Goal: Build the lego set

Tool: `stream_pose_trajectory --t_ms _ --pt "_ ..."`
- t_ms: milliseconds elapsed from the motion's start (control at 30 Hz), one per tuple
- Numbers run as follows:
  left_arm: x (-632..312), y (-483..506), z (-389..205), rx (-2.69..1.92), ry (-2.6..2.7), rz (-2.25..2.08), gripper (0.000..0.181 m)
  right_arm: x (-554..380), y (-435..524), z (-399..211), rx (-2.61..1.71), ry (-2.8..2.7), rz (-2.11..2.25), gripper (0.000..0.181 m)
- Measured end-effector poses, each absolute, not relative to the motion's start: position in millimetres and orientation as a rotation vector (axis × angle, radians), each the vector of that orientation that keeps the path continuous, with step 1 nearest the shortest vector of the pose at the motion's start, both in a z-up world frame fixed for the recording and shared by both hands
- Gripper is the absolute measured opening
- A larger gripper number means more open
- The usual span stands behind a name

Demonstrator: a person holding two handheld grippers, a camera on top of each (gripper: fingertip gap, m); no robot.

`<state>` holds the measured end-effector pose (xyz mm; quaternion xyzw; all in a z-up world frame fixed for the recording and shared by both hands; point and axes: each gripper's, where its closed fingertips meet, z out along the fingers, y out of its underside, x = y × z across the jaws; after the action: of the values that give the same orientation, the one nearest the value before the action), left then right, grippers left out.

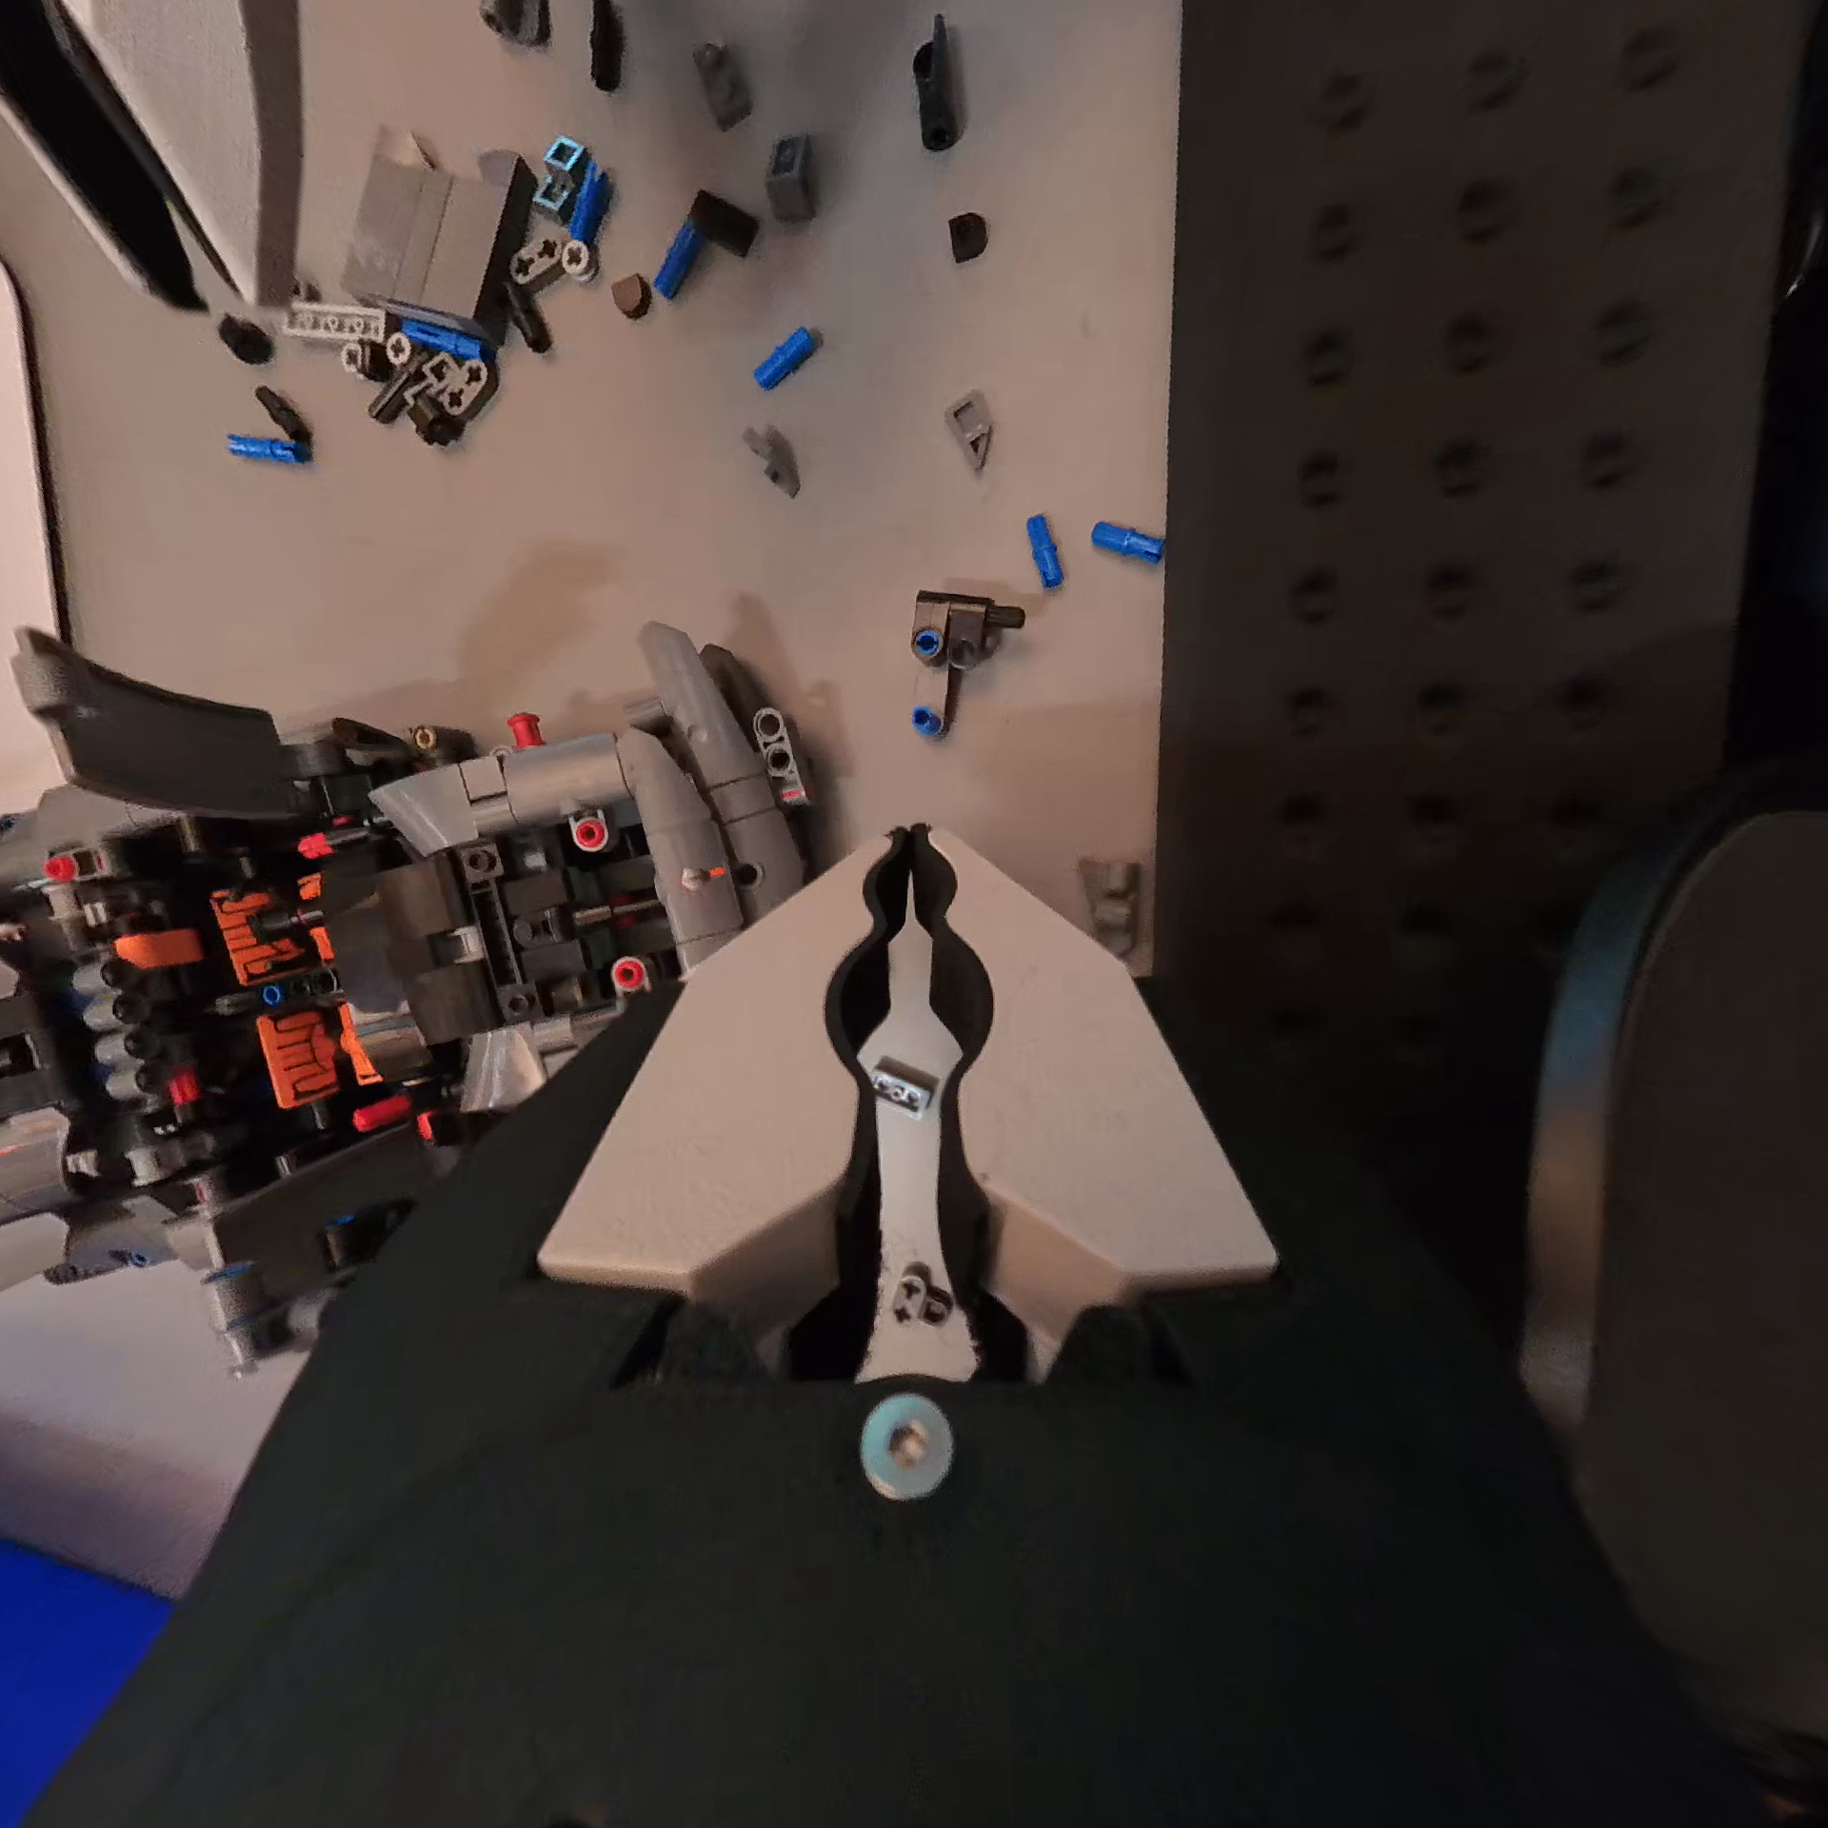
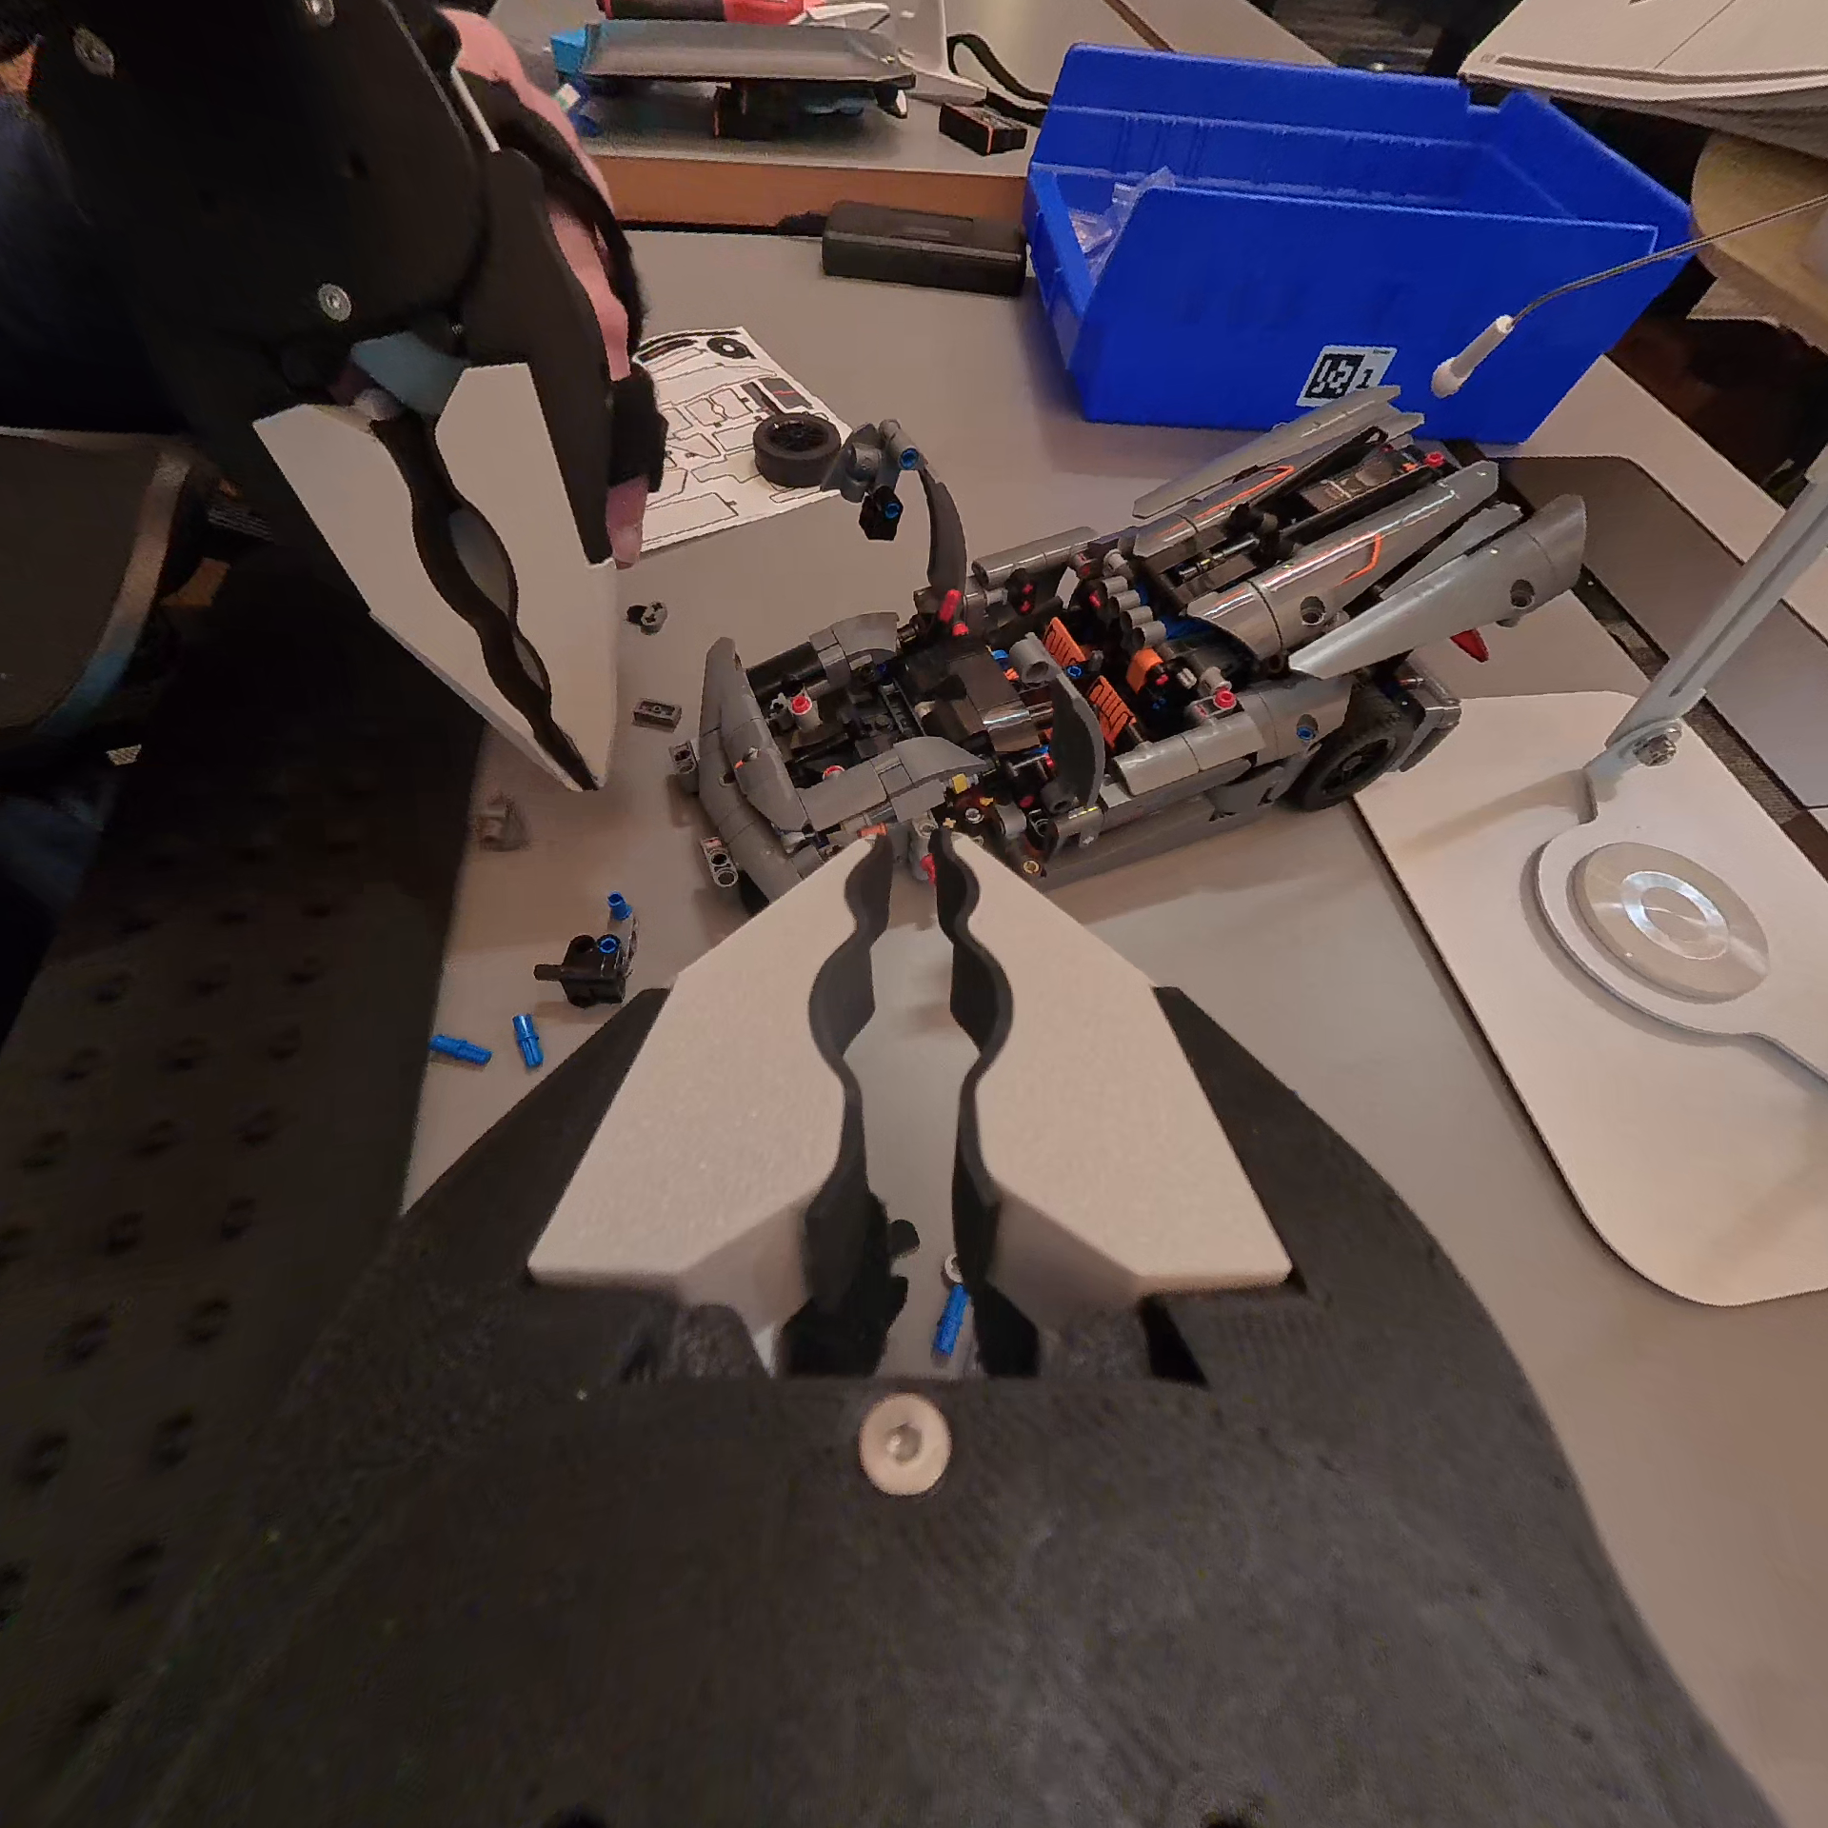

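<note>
the half-built lego car (image 2: 1078, 692) is sitting mid-table w/ its nose end toward the right gripper (image 2: 915, 851). that claw is hanging slightly open right at the car's near edge, holding nothing i can see. the left gripper (image 1: 910, 836) is hovering just left of the car's nose, tips pressed together; can't tell if anything's pinched. looks like a between-parts step: next move needs picking a loose piece. beside the car: 1 black connector w/ blue pins (image 2: 592, 964), 2 blue pins (image 2: 490, 1044) near it, 1 loose wheel (image 2: 791, 450) behind, 1 blue bin (image 2: 1335, 247).
</note>
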<state>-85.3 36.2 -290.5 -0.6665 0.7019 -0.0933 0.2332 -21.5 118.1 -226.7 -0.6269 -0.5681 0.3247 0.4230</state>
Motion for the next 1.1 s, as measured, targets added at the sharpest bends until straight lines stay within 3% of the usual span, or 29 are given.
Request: stream_pose_trajectory --t_ms 333,433,567,733,867,967,1100 --pt "-105 49 -259 -1.814 1.671 -0.361 0.004 -18 123 -223 -1.574 -1.392 0.805 0.008" --pt "-113 71 -223 -1.758 1.557 -0.289 0.016 -17 126 -221 -1.578 -1.369 0.803 0.011" --pt "-129 115 -168 -1.663 1.410 -0.112 0.017 -12 141 -208 -1.551 -1.283 0.770 0.018" --pt "-167 194 -116 -1.613 1.228 -0.026 0.033 1 183 -162 -1.539 -1.121 0.651 0.036" --pt "-194 265 -106 -1.609 1.168 0.027 0.063 -5 215 -114 -1.458 -1.113 0.515 0.042" --pt "-203 308 -113 -1.584 1.221 0.172 0.072 -19 239 -105 -1.450 -1.154 0.461 0.041" --pt "-206 346 -141 -1.650 1.286 0.266 0.070 -33 263 -102 -1.447 -1.173 0.425 0.039"
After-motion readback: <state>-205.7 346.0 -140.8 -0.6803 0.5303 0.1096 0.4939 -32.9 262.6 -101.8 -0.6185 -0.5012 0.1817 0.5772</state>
